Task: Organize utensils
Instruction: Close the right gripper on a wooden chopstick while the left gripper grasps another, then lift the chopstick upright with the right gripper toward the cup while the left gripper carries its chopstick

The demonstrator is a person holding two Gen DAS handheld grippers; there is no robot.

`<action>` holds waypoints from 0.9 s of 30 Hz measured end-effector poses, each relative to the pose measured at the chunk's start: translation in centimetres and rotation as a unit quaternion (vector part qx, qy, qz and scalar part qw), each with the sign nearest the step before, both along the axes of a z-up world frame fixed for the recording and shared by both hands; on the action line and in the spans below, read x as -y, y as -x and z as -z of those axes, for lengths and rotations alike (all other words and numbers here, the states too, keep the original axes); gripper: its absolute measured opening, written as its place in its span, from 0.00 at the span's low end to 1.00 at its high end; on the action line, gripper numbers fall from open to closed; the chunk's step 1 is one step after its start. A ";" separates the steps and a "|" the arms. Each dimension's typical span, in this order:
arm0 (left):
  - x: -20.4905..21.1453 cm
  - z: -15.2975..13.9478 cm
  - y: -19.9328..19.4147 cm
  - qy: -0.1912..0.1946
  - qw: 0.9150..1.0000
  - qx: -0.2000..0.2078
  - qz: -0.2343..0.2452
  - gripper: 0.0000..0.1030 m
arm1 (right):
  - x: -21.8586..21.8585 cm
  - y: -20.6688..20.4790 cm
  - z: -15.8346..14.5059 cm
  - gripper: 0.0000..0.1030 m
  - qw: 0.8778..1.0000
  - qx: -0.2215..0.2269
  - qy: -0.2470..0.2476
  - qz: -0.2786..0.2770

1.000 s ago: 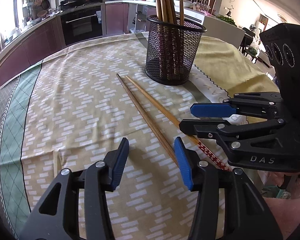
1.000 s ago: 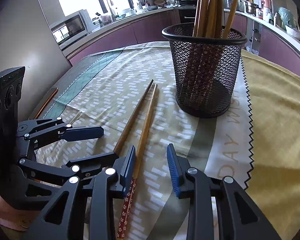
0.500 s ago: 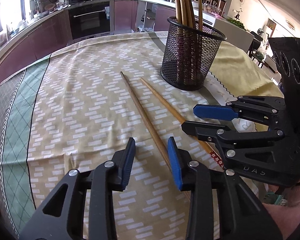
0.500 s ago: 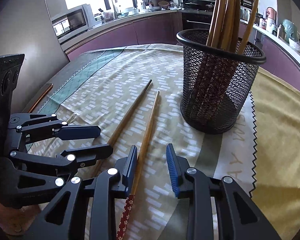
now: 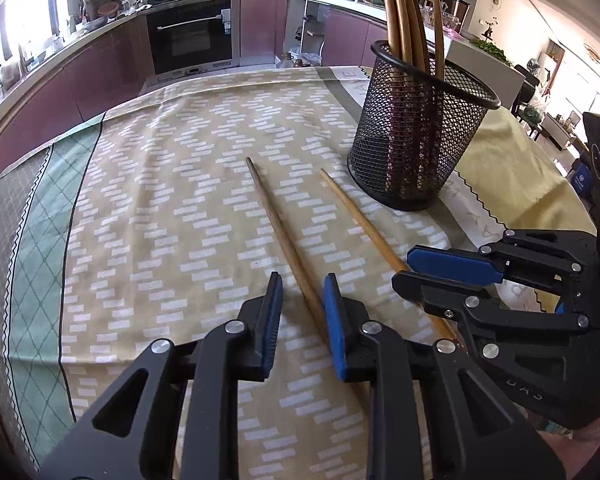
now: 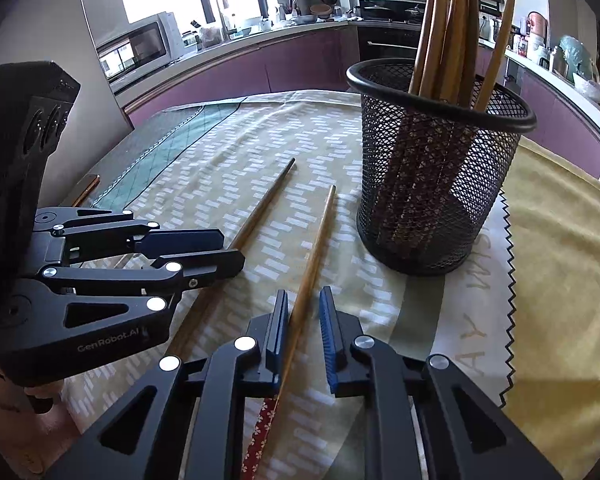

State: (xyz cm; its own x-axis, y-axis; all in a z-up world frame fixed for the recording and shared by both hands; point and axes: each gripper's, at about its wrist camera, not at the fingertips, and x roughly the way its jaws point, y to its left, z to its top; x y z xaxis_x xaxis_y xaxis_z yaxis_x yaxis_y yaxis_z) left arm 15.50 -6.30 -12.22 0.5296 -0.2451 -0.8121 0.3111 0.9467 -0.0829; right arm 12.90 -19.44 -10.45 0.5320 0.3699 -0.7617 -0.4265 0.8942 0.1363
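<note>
Two wooden chopsticks lie side by side on the patterned tablecloth. The darker chopstick point(image 5: 278, 228) runs between the jaws of my left gripper point(image 5: 300, 322), which is open around it. The lighter chopstick point(image 6: 314, 256), with a red flowered end, runs between the jaws of my right gripper point(image 6: 304, 330), also open around it. Each gripper shows in the other's view: the right gripper point(image 5: 432, 270) and the left gripper point(image 6: 224, 248). A black mesh holder point(image 5: 416, 140) with several chopsticks stands just beyond; it also shows in the right wrist view point(image 6: 432, 176).
The tablecloth point(image 5: 160, 208) has a green checked border on the left and a yellow cloth point(image 6: 560, 260) on the right. Kitchen counters and an oven point(image 5: 192, 36) lie beyond the table's far edge.
Both grippers have moved forward and lower over the chopsticks, so each chopstick now lies between a pair of jaws. The jaws have narrowed. The holder looks closer.
</note>
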 end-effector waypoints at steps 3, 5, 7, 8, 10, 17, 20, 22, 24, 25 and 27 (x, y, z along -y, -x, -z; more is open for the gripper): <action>0.2 0.0 -0.2 0.002 1.000 0.001 -0.007 0.13 | 0.3 -0.2 0.0 0.09 1.000 -0.003 -0.009 0.003; 0.2 0.0 -0.2 0.003 1.000 0.004 -0.013 0.13 | 0.5 -0.2 0.0 0.08 1.000 -0.005 -0.015 0.006; 0.1 0.0 -0.2 0.009 1.000 0.005 -0.019 0.12 | 0.7 -0.3 0.0 0.06 1.000 -0.008 -0.021 0.008; 0.0 0.1 -0.1 0.012 1.000 0.005 -0.021 0.12 | 0.8 -0.2 0.0 0.06 1.000 -0.009 -0.023 0.008; -0.2 0.1 -0.1 0.019 0.999 0.003 -0.027 0.10 | 1.0 -0.2 0.0 0.06 1.000 -0.010 -0.028 0.010; -0.9 -0.1 0.6 0.031 0.999 0.002 -0.031 0.08 | 1.7 0.3 -0.8 0.06 0.999 -0.002 -0.042 0.009; -1.2 -0.4 1.0 0.035 0.999 0.006 -0.031 0.08 | 2.0 0.7 -1.4 0.06 0.999 0.005 -0.047 0.006; -1.4 -0.7 1.3 0.040 0.999 0.009 -0.031 0.08 | 2.1 0.9 -1.7 0.06 0.999 0.009 -0.051 0.003; -1.6 -1.1 1.6 0.045 0.998 0.012 -0.029 0.08 | 2.1 1.2 -2.2 0.06 0.998 0.014 -0.057 0.000; -1.7 -1.4 1.7 0.049 0.998 0.013 -0.028 0.08 | 2.2 1.3 -2.4 0.06 0.998 0.017 -0.059 -0.002; -1.8 -1.7 2.0 0.052 0.998 0.015 -0.024 0.08 | 2.2 1.6 -2.8 0.06 0.998 0.023 -0.062 -0.004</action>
State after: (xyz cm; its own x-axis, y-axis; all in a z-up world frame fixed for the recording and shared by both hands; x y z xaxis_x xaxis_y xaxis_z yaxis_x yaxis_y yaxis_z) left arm 13.49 -4.55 -10.51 0.5673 -0.3012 -0.7665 0.2690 0.9474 -0.1732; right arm 11.32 -21.69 -7.63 0.5618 0.4641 -0.6849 -0.4417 0.8682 0.2261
